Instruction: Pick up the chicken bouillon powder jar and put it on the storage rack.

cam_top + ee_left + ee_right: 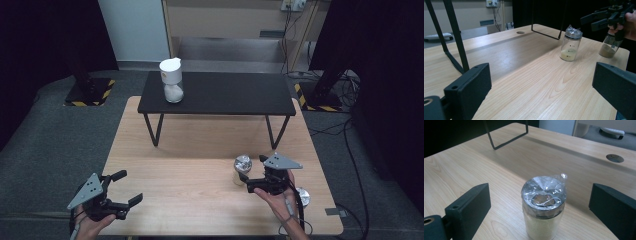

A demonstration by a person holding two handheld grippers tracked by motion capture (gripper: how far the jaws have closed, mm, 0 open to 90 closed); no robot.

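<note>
both grippers gape wide: right gripper level, straddling the foil-capped jar; left gripper hovers low over the table.

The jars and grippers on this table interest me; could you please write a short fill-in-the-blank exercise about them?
1. The jar with the white lid stands on the black ____.
2. The jar between the right gripper's jaws has its top wrapped in clear ____.
3. The left gripper, near the wooden table's front edge, holds ____.
4. In the left gripper view, the jar behind the person's hand holds ____ powder.

Missing words: shelf; plastic; nothing; brown
</note>
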